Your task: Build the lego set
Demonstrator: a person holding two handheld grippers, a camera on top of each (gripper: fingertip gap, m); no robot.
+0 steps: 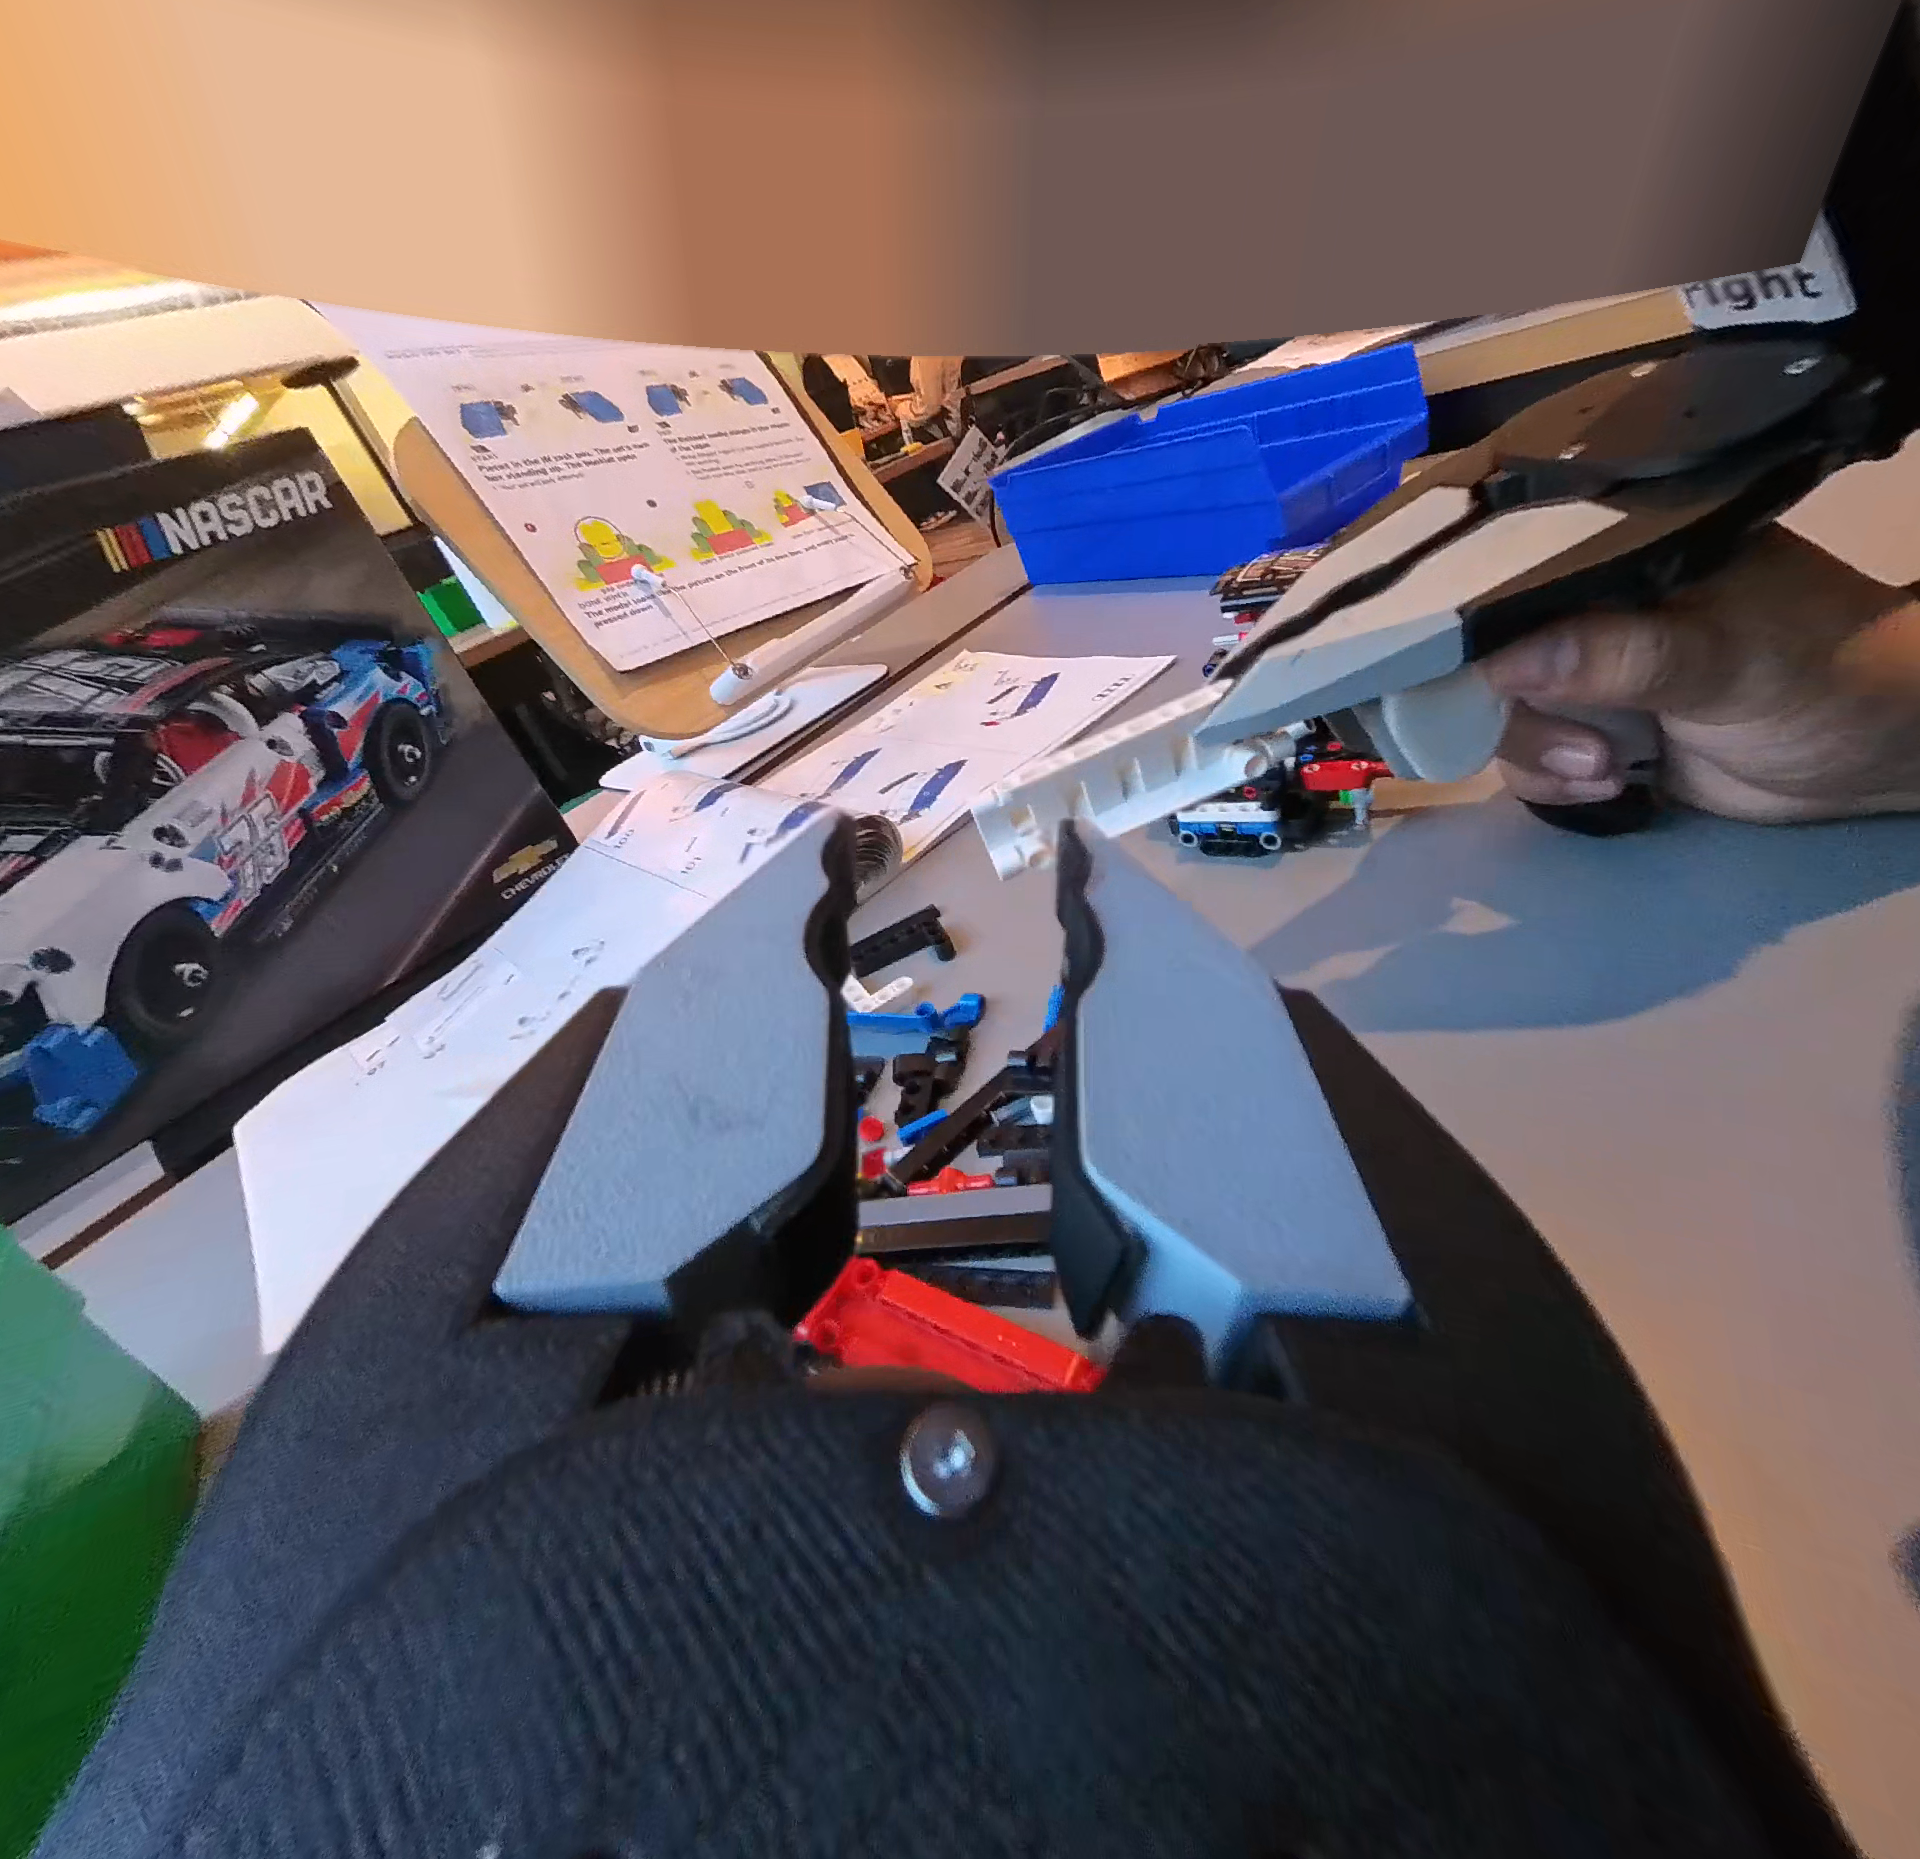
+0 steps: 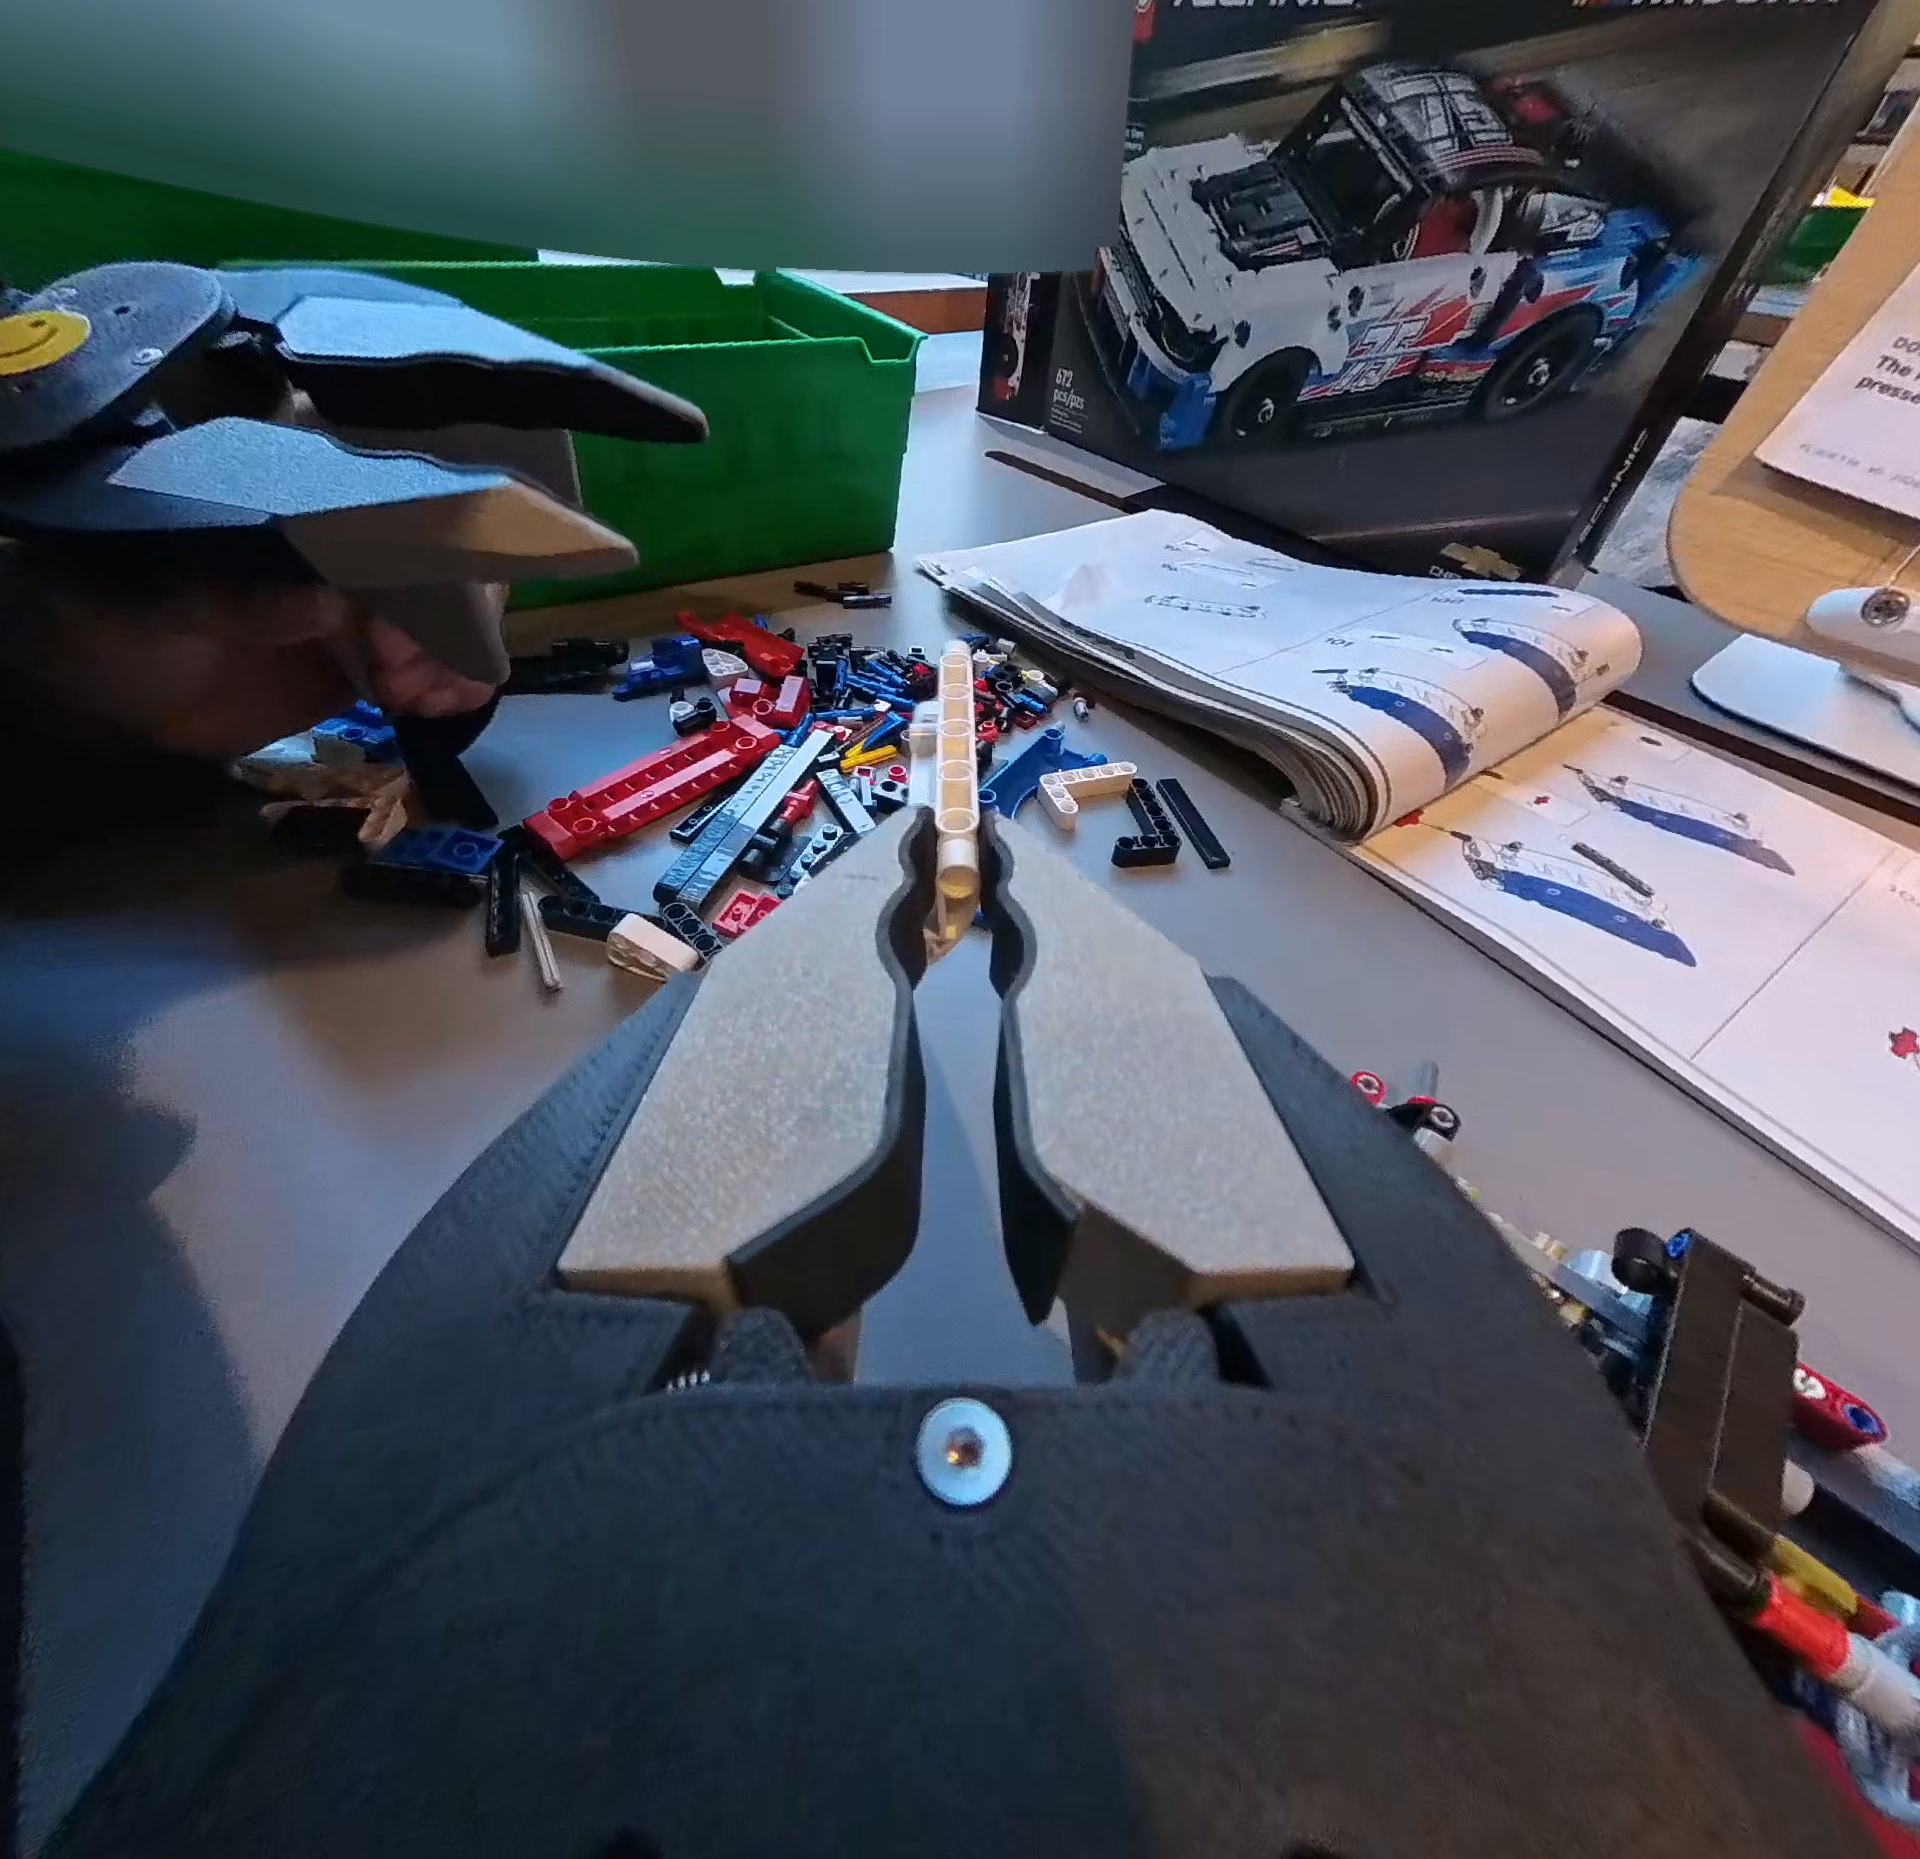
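My right gripper [image 2: 951, 874] is clamped narrow on a long white beam [image 2: 954, 739], pinched at its near end so the rest of it sticks straight out past the fingertips. Seen from my left wrist, the same beam [image 1: 1101, 781] slants down from the right gripper [image 1: 1236, 708] and its free end hangs just in front of my left gripper [image 1: 961, 874], close to the right fingertip; I cannot tell whether they touch.

My left gripper stands wide, with nothing between its fingers. In the right wrist view it [image 2: 665, 490] hovers over the left edge of the pile of loose pieces [image 2: 790, 781], the fingers spread apart.

That pile lies on the grey table [image 2: 364, 1030], directly beyond the beam, a jumble of red, blue, black and white parts. A long red plate [image 2: 649, 786] lies at the pile's left side, and a small white angle piece [image 2: 1086, 786] just right of the beam. Behind the pile sits a green bin [image 2: 748, 427]. To the pile's right lies the folded instruction booklet [image 2: 1351, 666], and behind that the set's box [image 2: 1403, 282] stands upright.
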